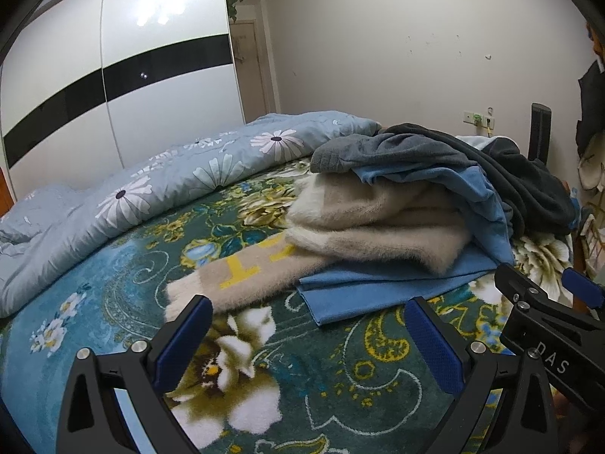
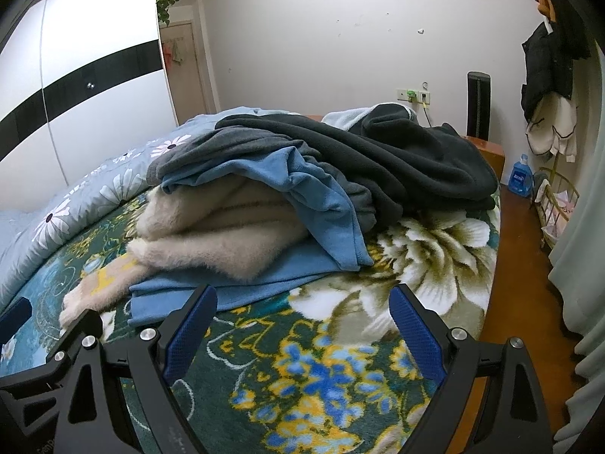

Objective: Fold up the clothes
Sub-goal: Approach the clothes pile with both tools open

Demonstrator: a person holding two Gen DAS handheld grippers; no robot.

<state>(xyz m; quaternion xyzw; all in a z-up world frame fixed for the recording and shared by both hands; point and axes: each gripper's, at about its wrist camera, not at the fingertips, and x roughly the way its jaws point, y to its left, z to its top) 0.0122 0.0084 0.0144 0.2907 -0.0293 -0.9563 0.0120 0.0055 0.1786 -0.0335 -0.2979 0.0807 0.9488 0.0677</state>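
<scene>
Heaped on the bed, over a plush dark-green blanket with large white and yellow flowers (image 1: 264, 340) (image 2: 302, 359): a pile of unfolded clothes; at the bottom a flat blue cotton garment (image 1: 363, 295) (image 2: 242, 283), spread on the blanket with its near corner closest to the tongs; on top of that a fluffy cream knitted sweater with yellow lettering (image 1: 363, 227) (image 2: 211, 234), one sleeve trailing out to the left across the blanket; draped over the sweater a crumpled blue sweatshirt (image 1: 465, 189) (image 2: 302, 189); uppermost a dark grey fleece garment (image 1: 435, 147) (image 2: 378, 151), slumped toward the far right edge of the bed. Behind the pile on the left, bunched along the bed: a light-blue quilt printed with white daisies (image 1: 151, 189) (image 2: 75, 204). Left tongs (image 1: 306, 321) low in the foreground, blue pads wide apart, holding nothing, just short of the blue garment's corner. Right tongs (image 2: 302, 310) likewise spread and empty, above the blanket just before the pile's near edge; seen beside each other in both views. Beyond: a white sliding wardrobe with a black band (image 1: 113, 75) (image 2: 75, 75).
</scene>
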